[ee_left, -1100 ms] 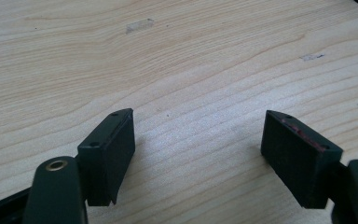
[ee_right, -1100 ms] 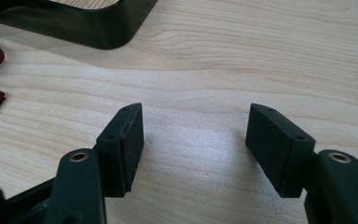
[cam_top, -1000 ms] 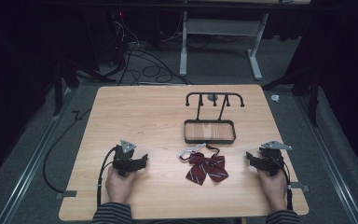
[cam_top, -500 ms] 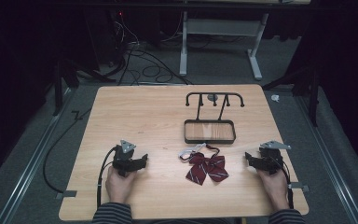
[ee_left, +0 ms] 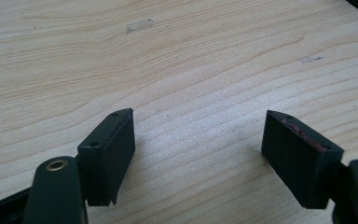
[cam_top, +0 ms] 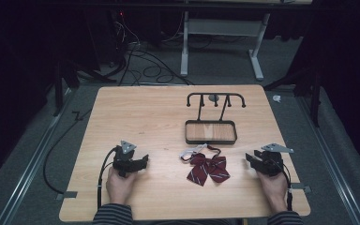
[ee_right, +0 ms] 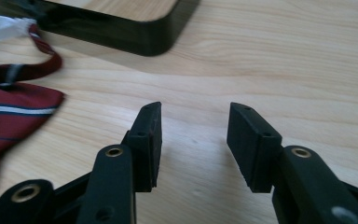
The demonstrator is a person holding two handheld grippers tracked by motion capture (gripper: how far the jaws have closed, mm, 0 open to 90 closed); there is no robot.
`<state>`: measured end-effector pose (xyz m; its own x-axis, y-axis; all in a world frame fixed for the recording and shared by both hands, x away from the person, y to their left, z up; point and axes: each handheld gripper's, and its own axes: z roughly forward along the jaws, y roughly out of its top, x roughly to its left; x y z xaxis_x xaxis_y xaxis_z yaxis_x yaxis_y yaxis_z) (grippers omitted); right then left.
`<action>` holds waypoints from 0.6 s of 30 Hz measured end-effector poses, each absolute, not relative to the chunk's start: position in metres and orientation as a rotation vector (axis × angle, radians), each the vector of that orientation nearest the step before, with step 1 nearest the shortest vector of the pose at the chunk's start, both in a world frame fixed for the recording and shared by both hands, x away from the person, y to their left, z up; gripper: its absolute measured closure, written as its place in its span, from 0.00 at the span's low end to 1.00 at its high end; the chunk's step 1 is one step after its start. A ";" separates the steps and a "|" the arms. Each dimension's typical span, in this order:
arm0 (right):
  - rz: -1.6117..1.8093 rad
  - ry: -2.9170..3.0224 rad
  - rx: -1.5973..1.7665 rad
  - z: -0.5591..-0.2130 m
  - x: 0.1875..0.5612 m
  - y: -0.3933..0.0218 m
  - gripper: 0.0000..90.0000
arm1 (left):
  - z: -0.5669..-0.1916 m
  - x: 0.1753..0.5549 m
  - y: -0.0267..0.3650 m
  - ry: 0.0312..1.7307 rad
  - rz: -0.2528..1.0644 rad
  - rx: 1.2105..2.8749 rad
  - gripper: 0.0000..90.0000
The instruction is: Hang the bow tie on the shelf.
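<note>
We start with the wooden table (cam_top: pixel 136 112), and we take the black-rimmed tray stand (cam_top: pixel 211 132) as our landmark — it sits on the far half, right of centre, with its hooked rail rising at its far edge. Just in front of the tray's near rim lies the dark red striped bow tie (cam_top: pixel 208 168), flat on the wood, its white strap end (cam_top: pixel 186 153) nearly touching that rim.

The left gripper (cam_top: pixel 138 164) rests well to the left of the tray and nearer to us; the right gripper (cam_top: pixel 253 159) rests to the tray's near right. Each points inward towards the bow tie, which lies between them.

What has changed is small: the right gripper's jaws have just been closing. In the right gripper view (ee_right: pixel 193 121) they stand at a middling gap with bare wood between them — nothing is held. Neither hand has shifted against the earlier high views, and the bow tie lies where it did. We judge this a flexing of the jaws before the reach, not a grip; the work on the bow tie has not yet begun.

The left gripper's jaws, in its own view (ee_left: pixel 198 126), stand wide apart over bare table.

The bow tie's long axis runs roughly parallel to the tray's near rim, tilted a little — its left wing droops towards us, its right wing points at the right gripper.
</note>
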<state>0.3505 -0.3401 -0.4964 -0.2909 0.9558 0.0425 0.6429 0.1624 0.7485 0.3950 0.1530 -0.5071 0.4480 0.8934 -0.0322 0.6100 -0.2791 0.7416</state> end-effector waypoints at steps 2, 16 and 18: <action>0.965 2.014 1.496 -0.494 0.350 -0.337 0.64 | -0.507 0.395 0.153 1.256 0.519 2.002 0.29; 1.052 2.088 1.431 -0.482 0.356 -0.312 0.67 | -0.507 0.395 0.153 1.255 0.520 2.002 0.29; 1.064 2.106 1.420 -0.480 0.358 -0.309 0.68 | -0.507 0.395 0.153 1.255 0.522 2.001 0.29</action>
